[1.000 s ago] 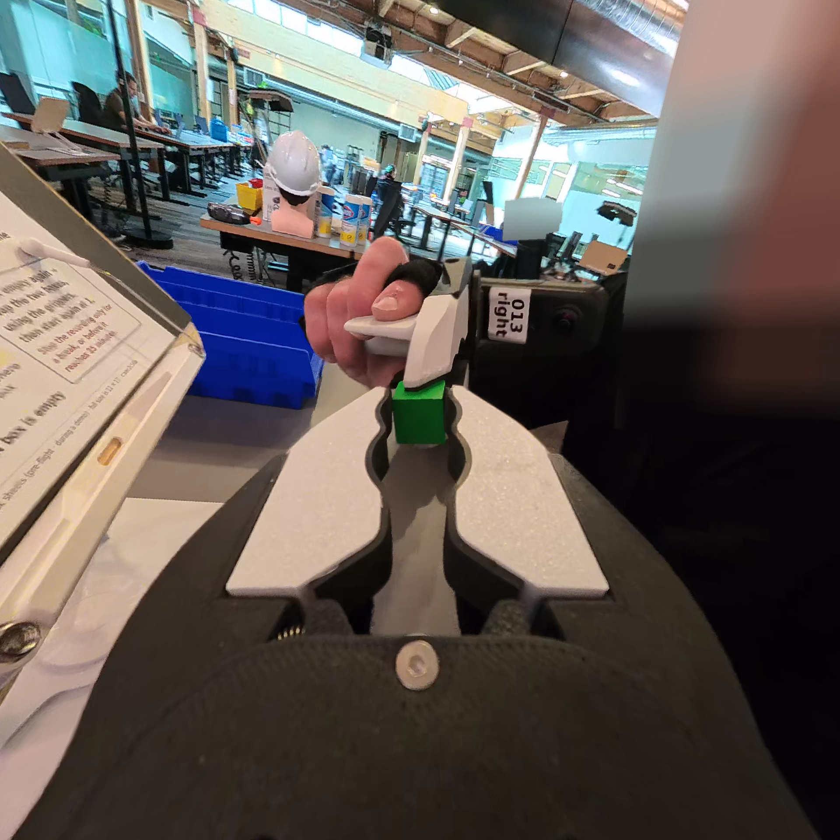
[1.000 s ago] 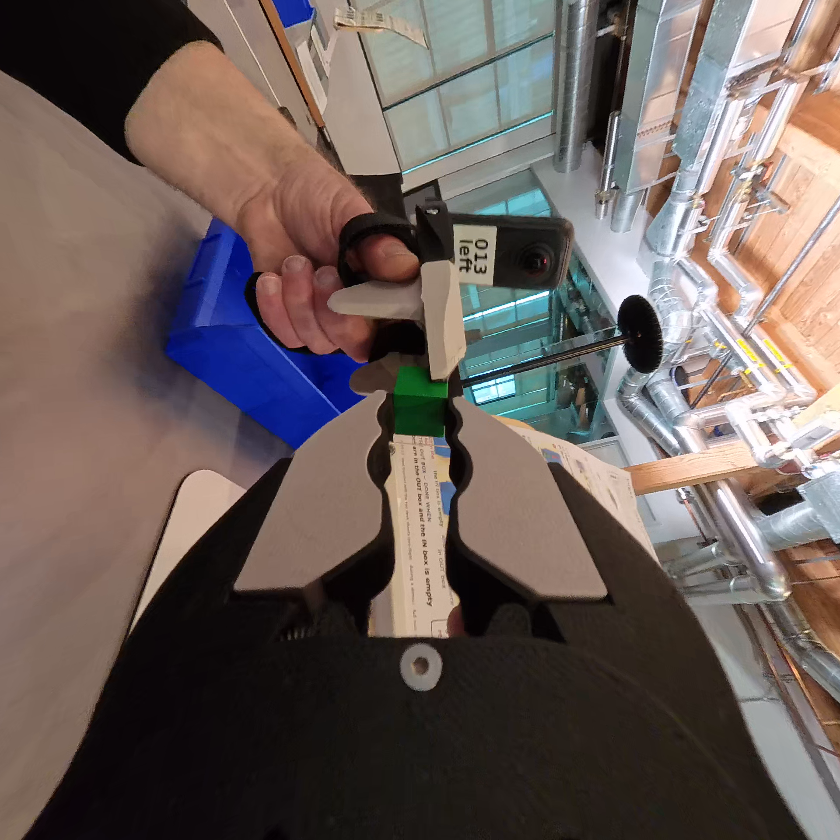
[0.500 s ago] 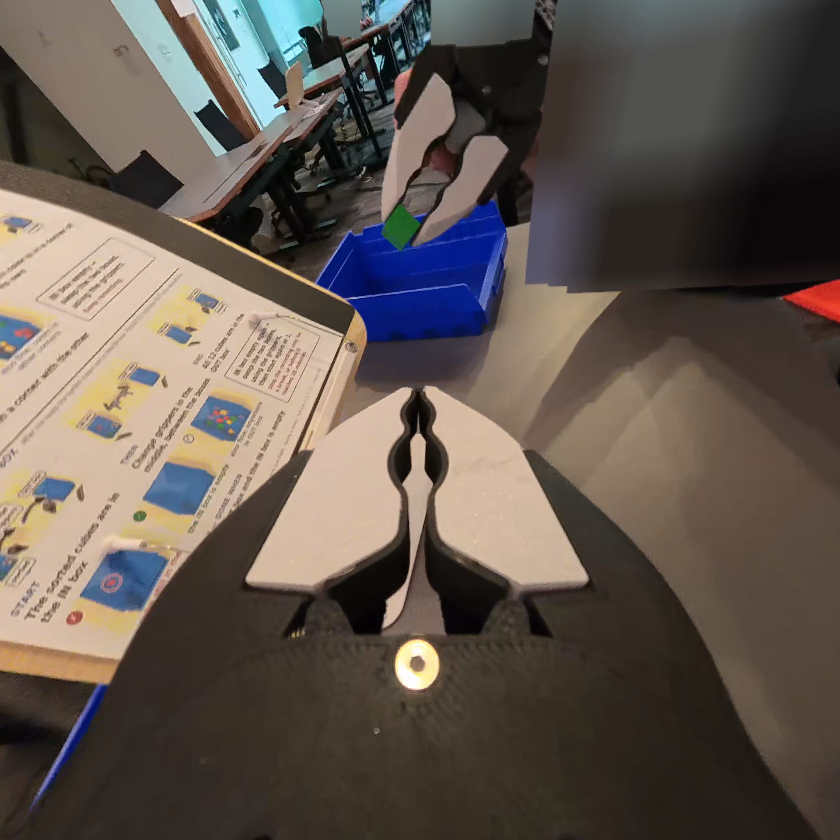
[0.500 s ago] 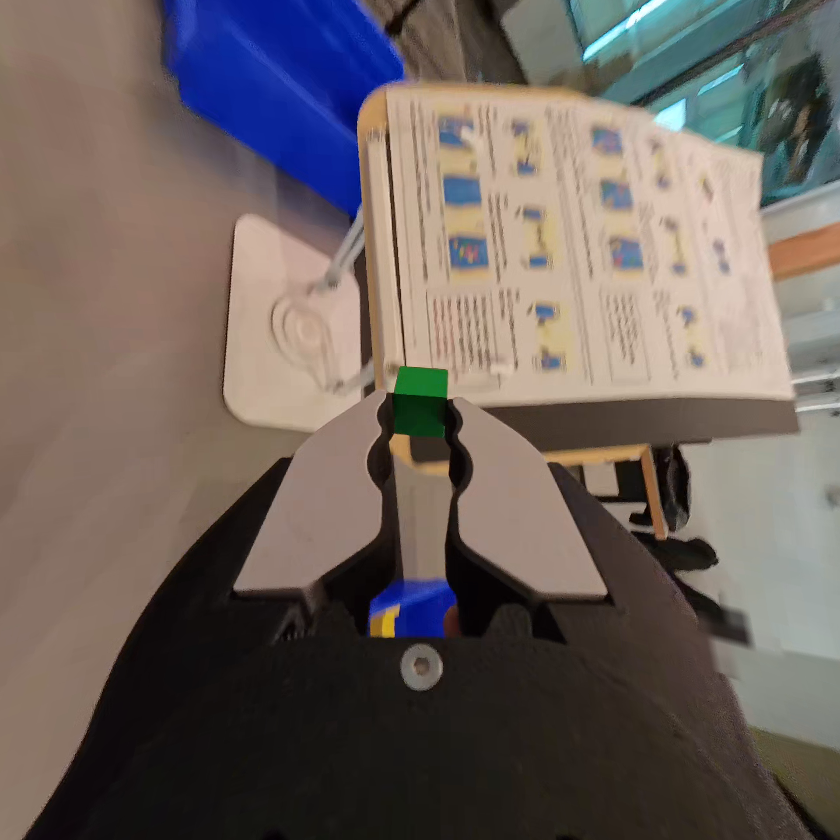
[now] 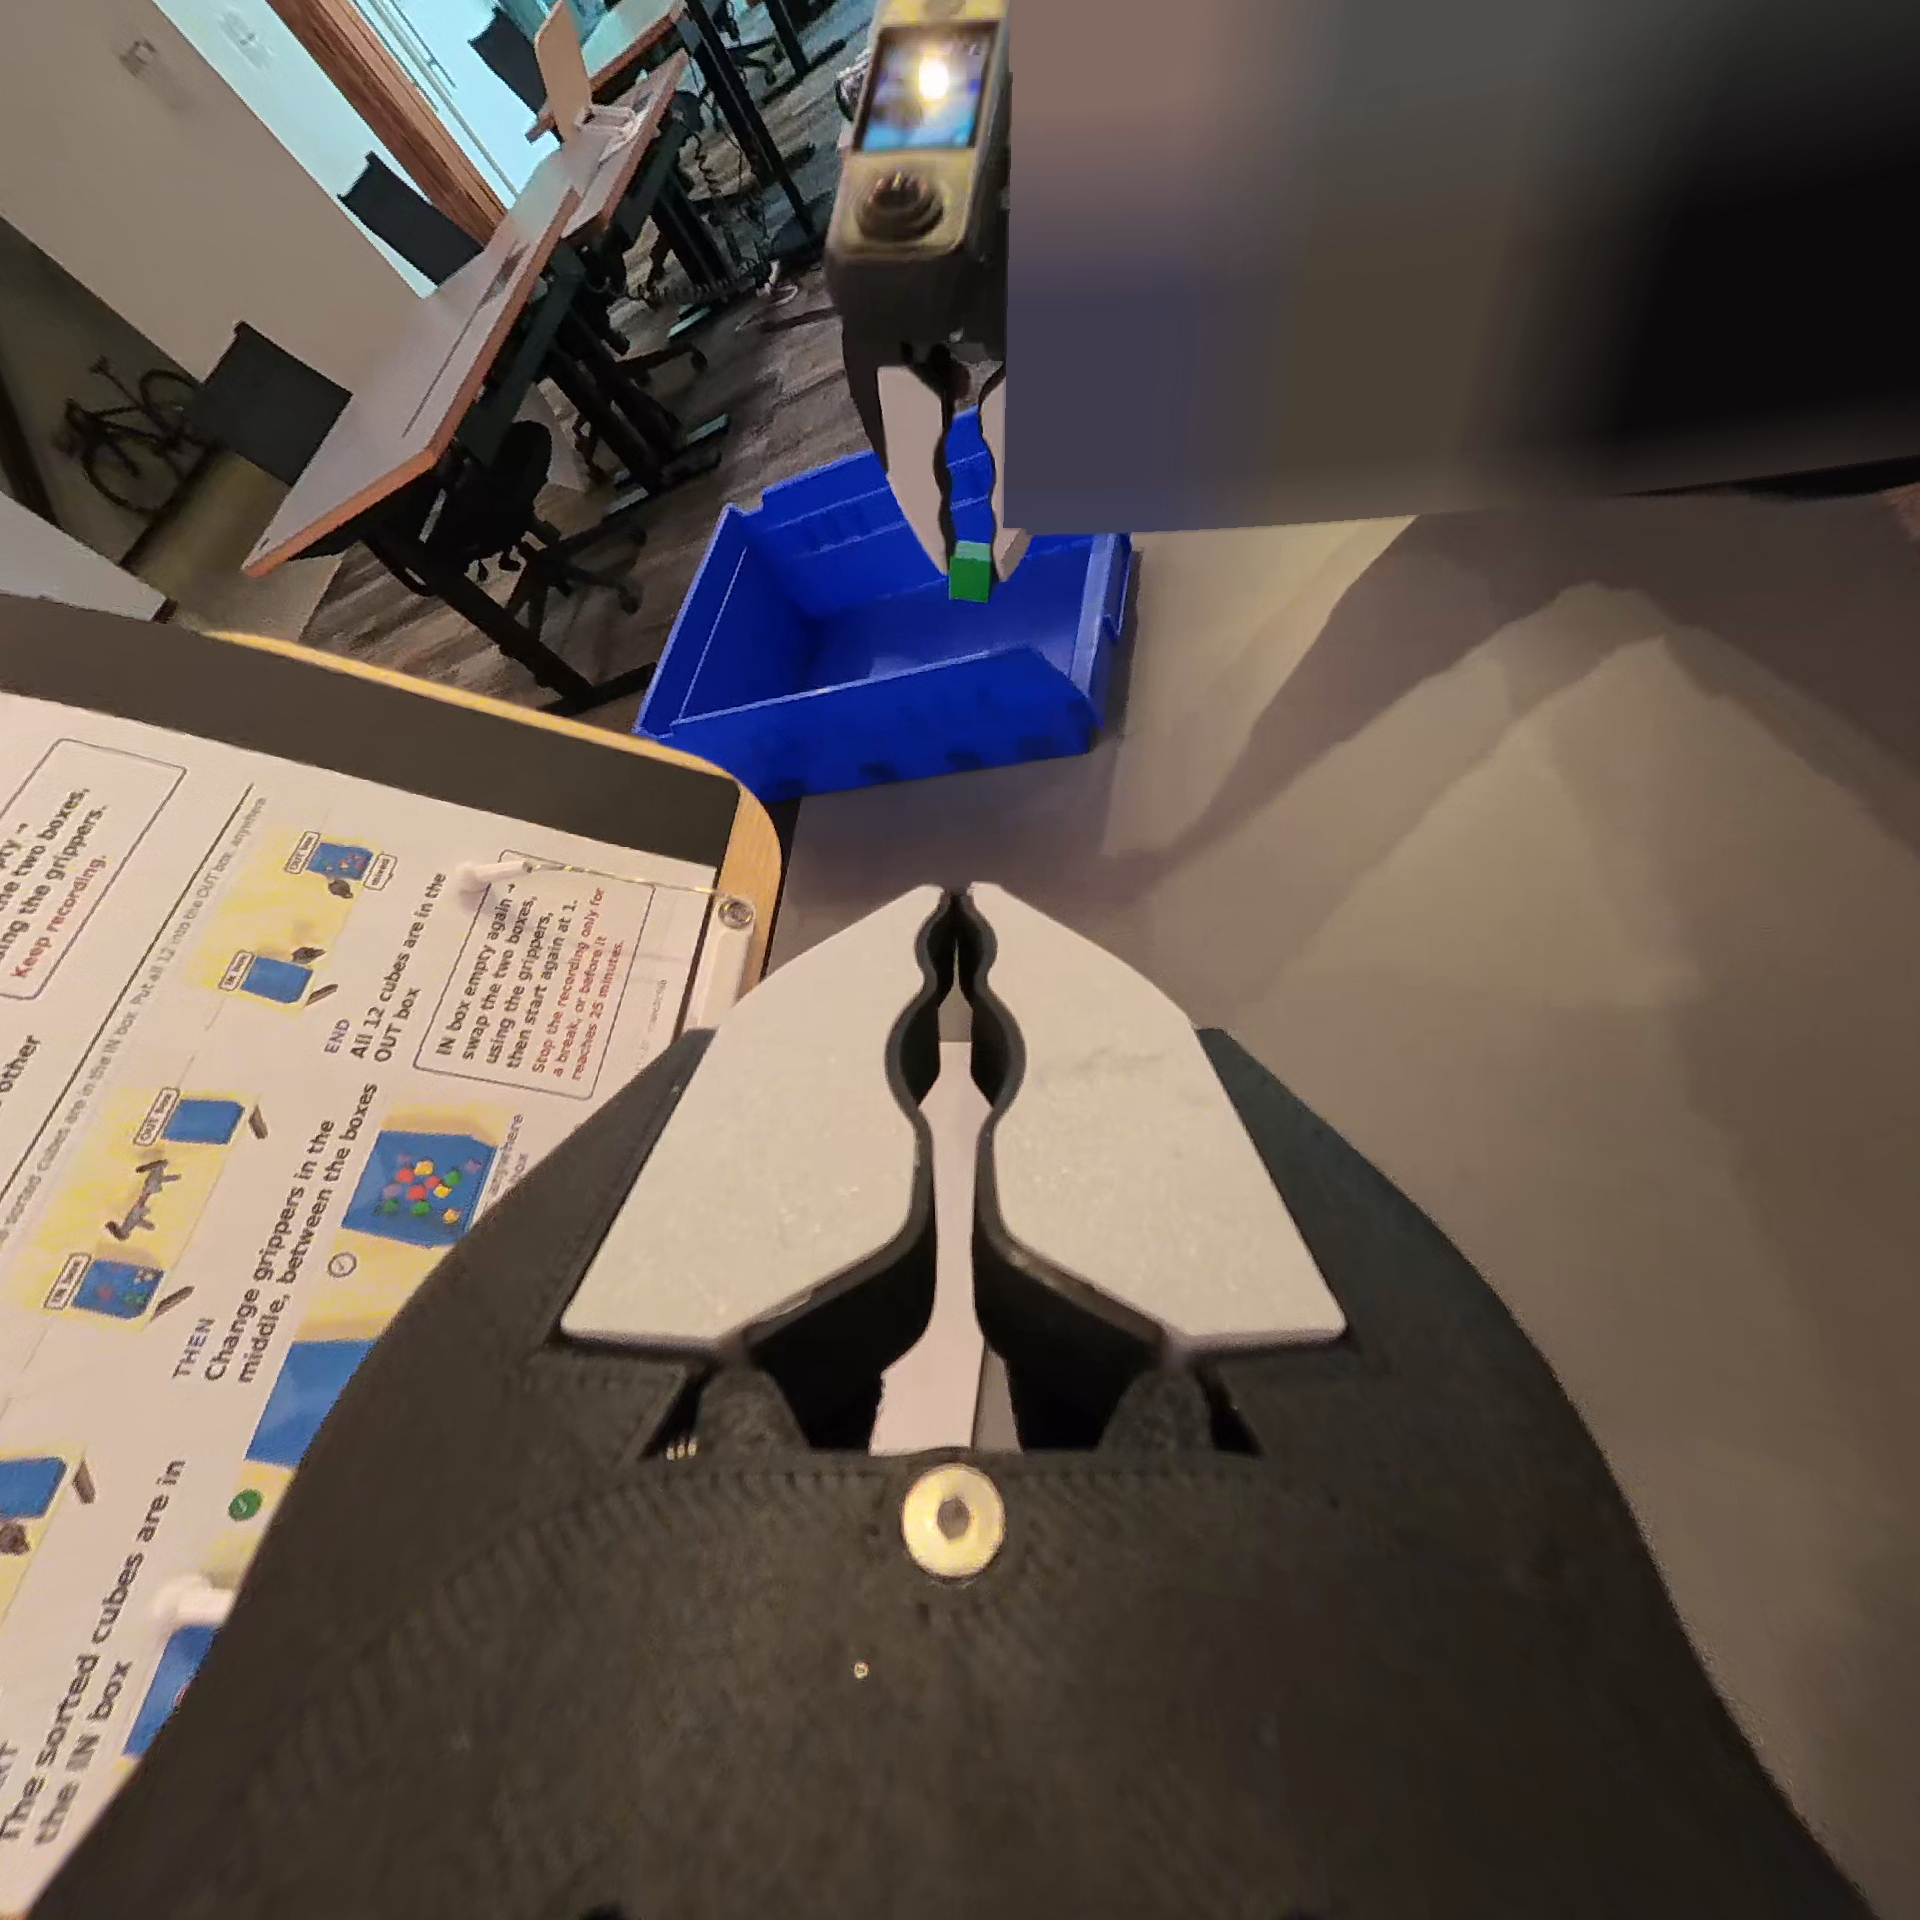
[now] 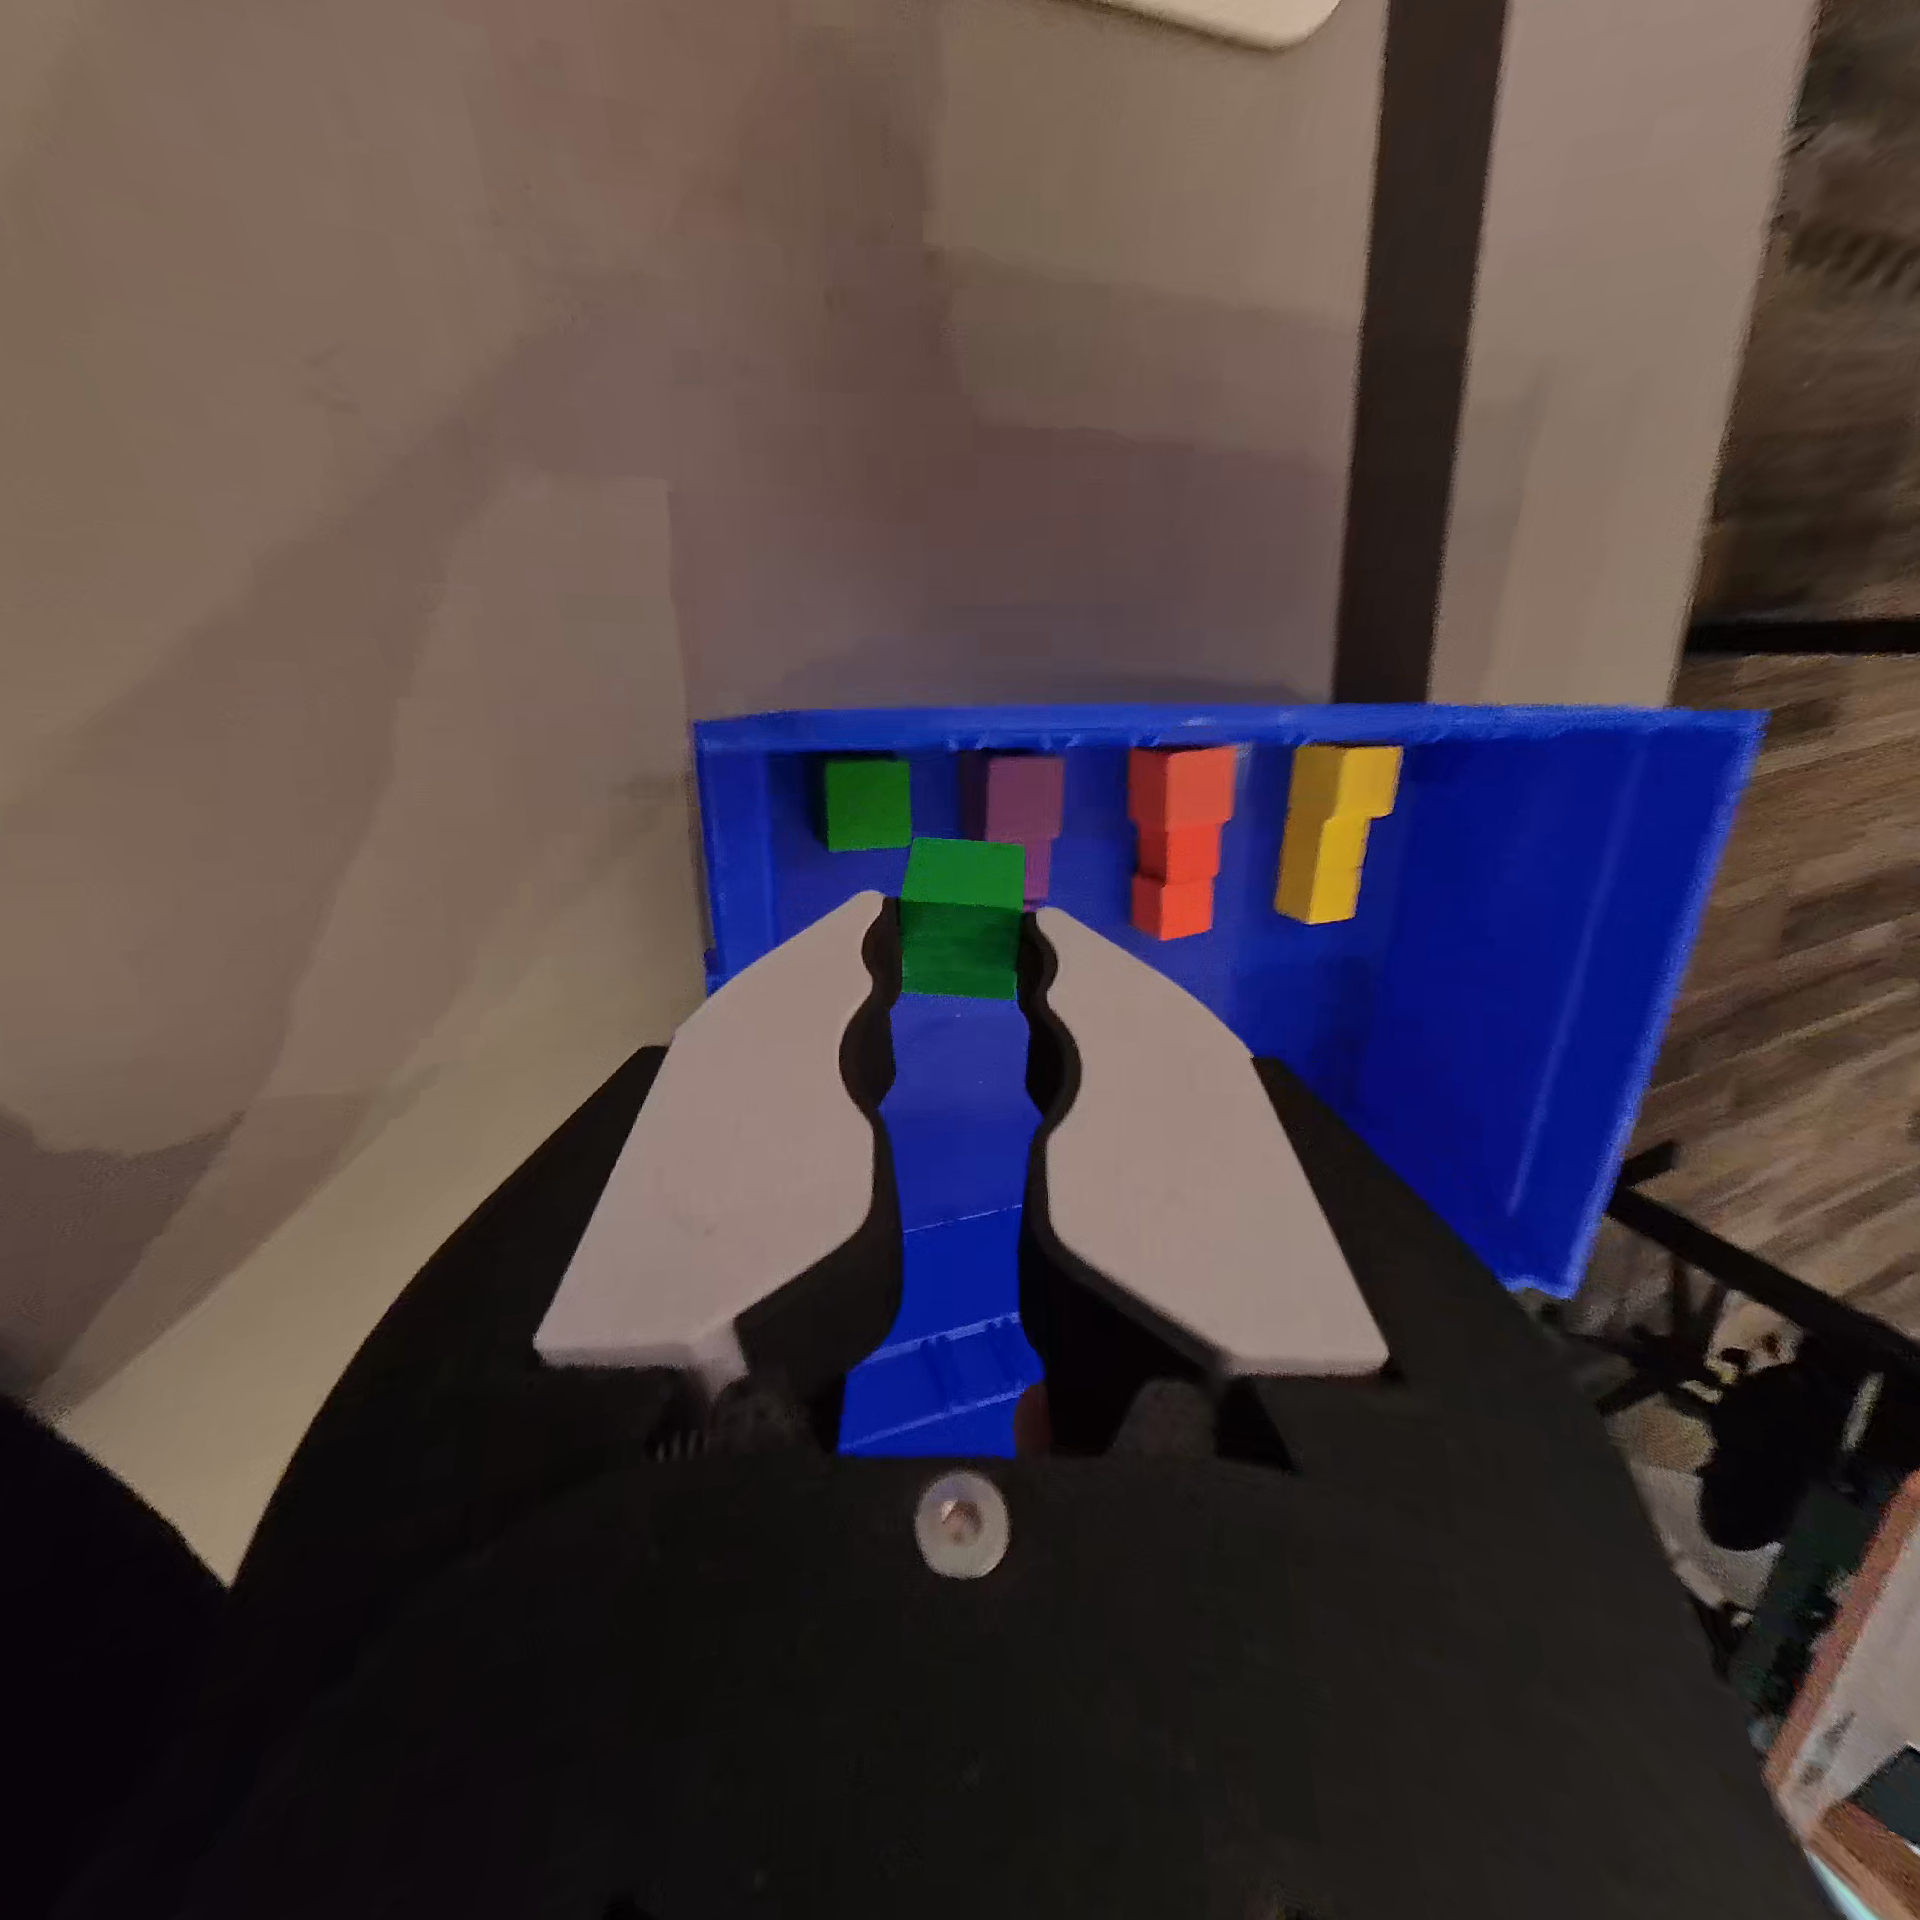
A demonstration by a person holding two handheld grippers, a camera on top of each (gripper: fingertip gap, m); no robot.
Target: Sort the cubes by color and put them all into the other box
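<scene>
Right gripper (image 6: pixel 958 920) grasps a green cube (image 6: pixel 960 920) over the blue box (image 6: pixel 1455 1039); sorted cubes from 11 to 1 o'clock. Left gripper (image 5: pixel 958 904) clenched, empty, box at 12 o'clock.

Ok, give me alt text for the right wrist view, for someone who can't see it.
The right gripper holds a small green cube over an open blue plastic box on a grey table. Inside the box, by its far wall, are one green cube, a purple row, a red row and a yellow row.
</scene>
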